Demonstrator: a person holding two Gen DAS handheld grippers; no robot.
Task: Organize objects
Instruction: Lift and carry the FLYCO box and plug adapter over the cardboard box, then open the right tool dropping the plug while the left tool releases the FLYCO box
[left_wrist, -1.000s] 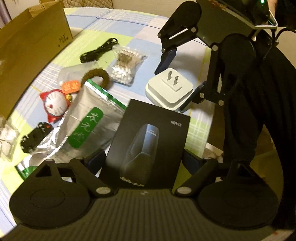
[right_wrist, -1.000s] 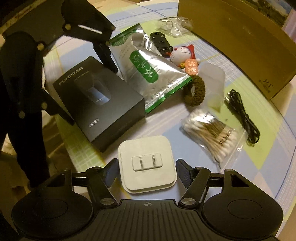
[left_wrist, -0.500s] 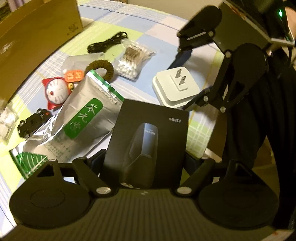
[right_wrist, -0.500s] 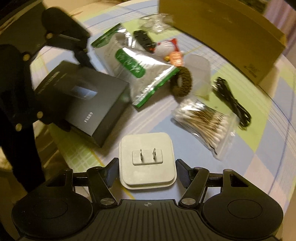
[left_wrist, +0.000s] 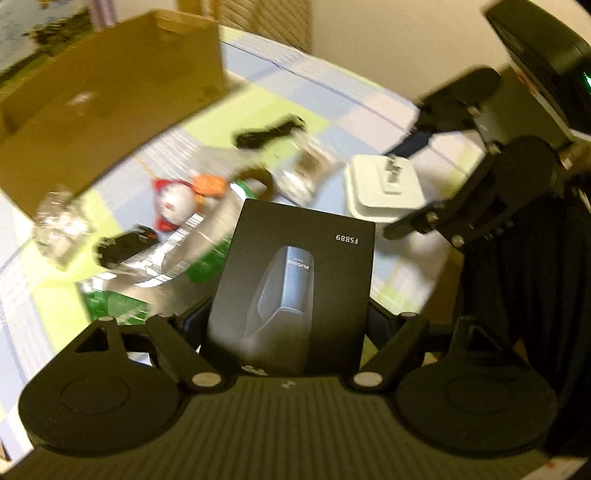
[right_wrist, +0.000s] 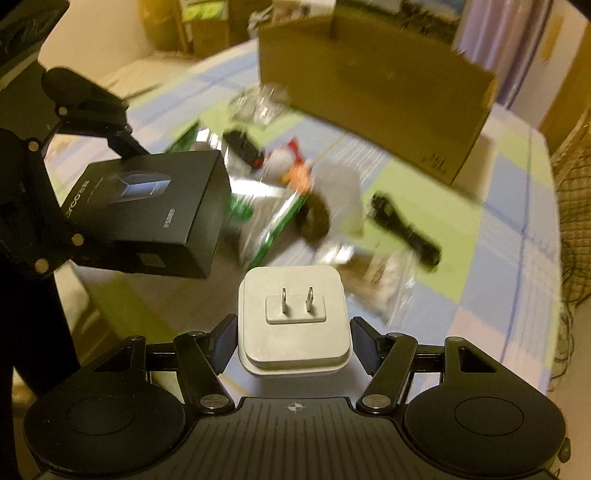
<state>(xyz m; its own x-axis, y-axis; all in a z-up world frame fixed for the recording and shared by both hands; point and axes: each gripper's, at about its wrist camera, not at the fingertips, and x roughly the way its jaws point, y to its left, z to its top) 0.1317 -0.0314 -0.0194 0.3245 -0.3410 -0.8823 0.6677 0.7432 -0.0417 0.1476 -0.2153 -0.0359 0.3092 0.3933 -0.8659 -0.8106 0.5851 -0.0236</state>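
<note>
Both loads are now riding clear of the table: left gripper (left_wrist: 288, 325) clamping the black box (left_wrist: 295, 284), right gripper (right_wrist: 293, 339) clamping the white plug (right_wrist: 293, 317).

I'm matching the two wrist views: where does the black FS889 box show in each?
Left wrist: black box at bottom centre, between the left gripper fingers.
Right wrist: black box at left, lifted.
Shared landmark: cardboard box.

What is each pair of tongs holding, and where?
Left tongs: black shaver box, gripped across its sides near one end. Right tongs: white plug adapter, across its sides.
</note>
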